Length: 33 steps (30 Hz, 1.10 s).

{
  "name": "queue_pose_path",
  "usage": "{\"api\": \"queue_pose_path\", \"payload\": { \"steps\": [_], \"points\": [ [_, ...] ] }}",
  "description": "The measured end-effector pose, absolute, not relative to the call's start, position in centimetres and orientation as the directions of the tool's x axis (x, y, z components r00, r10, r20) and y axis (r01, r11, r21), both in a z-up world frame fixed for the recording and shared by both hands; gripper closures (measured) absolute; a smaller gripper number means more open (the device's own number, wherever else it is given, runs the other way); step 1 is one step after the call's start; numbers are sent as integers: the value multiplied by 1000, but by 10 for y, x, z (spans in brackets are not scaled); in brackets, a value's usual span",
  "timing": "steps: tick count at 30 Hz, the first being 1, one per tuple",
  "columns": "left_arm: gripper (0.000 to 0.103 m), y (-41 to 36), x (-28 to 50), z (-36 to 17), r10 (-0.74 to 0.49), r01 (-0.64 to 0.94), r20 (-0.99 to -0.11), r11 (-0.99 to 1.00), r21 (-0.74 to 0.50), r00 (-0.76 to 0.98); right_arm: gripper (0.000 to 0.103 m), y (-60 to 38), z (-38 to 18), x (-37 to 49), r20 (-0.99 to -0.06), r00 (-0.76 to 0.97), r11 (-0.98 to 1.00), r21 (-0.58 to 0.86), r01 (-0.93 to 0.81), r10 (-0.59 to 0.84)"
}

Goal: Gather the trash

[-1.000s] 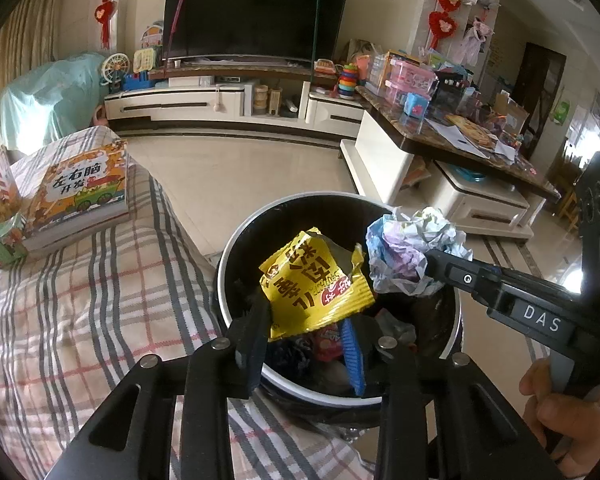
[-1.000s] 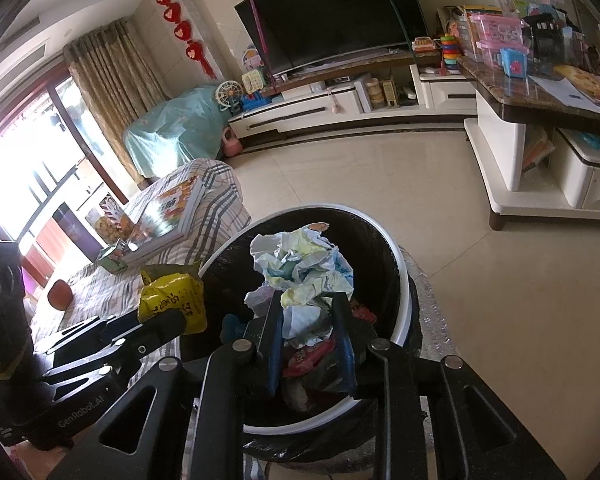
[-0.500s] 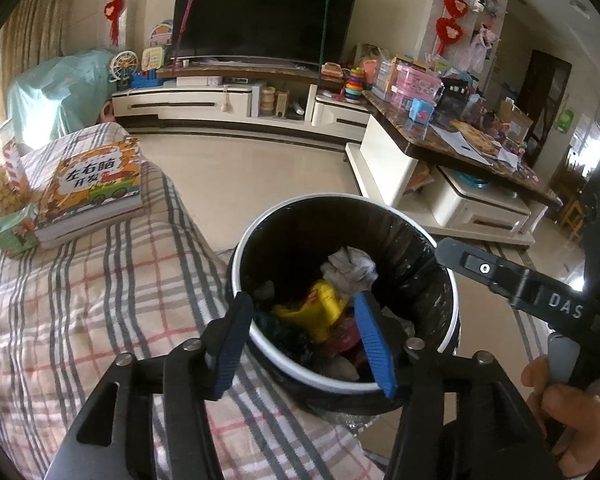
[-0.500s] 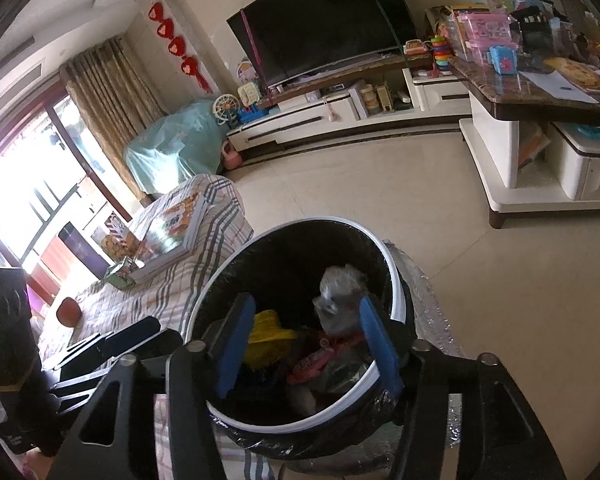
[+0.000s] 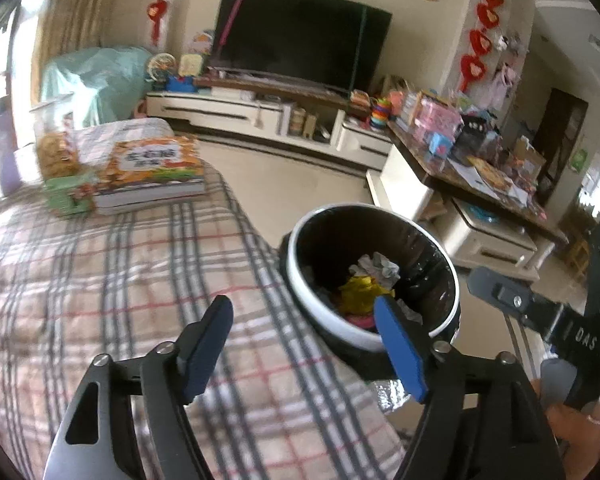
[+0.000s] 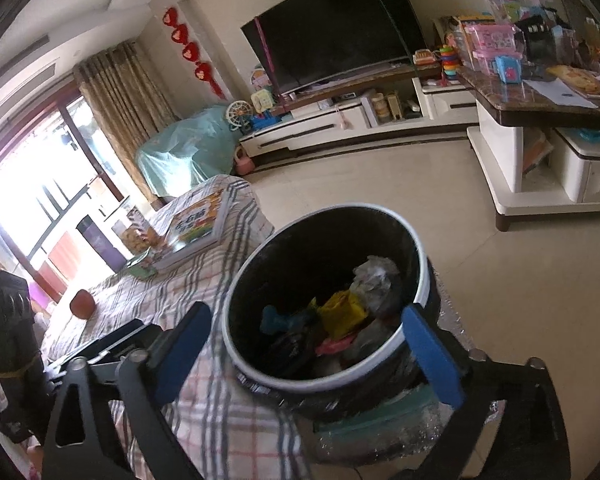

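While both grippers sit open over the edge of the table, all the trash is already down in the black bin [image 6: 416, 264], not between any jaws. The left gripper [image 5: 304, 344] has its jaws wide and empty, one blue pad over the plaid tablecloth [image 5: 100, 280] and the other overlapping the bin's white rim, so the bin sits off to its right side. The right gripper [image 6: 304, 344] is spread even wider, its two pads straddling the bin from in front, nothing touching them. Inside the bin the yellow snack wrapper [image 6: 342, 314] lies crumpled near the middle, with the crumpled paper wad [image 6: 376, 280] right beside it toward the far wall, on top of other junk. A second ago it was different: the left jaws were pinching that yellow wrapper above the bin and the right ones had the paper wad; both have just been opening and both pieces have dropped in. The left one has also slid away sideways, so more tablecloth shows under it now. The book [image 5: 152, 172] and the snack jar [image 5: 56, 148] sit at the far end of the table.
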<state>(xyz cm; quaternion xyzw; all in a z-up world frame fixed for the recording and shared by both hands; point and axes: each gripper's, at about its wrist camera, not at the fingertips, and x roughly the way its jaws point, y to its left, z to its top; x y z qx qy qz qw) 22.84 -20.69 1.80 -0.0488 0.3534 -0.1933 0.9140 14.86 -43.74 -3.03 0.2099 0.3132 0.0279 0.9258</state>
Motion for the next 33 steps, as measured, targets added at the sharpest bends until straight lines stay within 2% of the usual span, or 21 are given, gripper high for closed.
{"api": "queue_pose_path", "payload": {
  "steps": [9, 18, 22, 27, 33],
  "points": [
    [17, -157, 159, 12, -334, 242, -570, 942, -232, 751, 0, -407, -40, 108, -528, 832, 903, 423, 81, 173],
    [3, -135, 112, 13, -225, 156, -518, 972, -173, 825, 0, -371, -25, 82, -493, 862, 949, 312, 51, 116],
    [1, -132, 93, 22, -203, 151, -466, 978, -146, 861, 0, -357, 1, 68, -431, 901, 972, 227, 59, 45],
    [1, -125, 68, 24, -109, 81, -400, 993, -87, 910, 0, -343, 20, 47, -318, 947, 987, 129, 100, -54],
    [1, -125, 44, 10, -75, 54, -375, 996, -65, 924, 0, -331, 0, 40, -328, 943, 990, 105, 92, -53]
  ]
}}
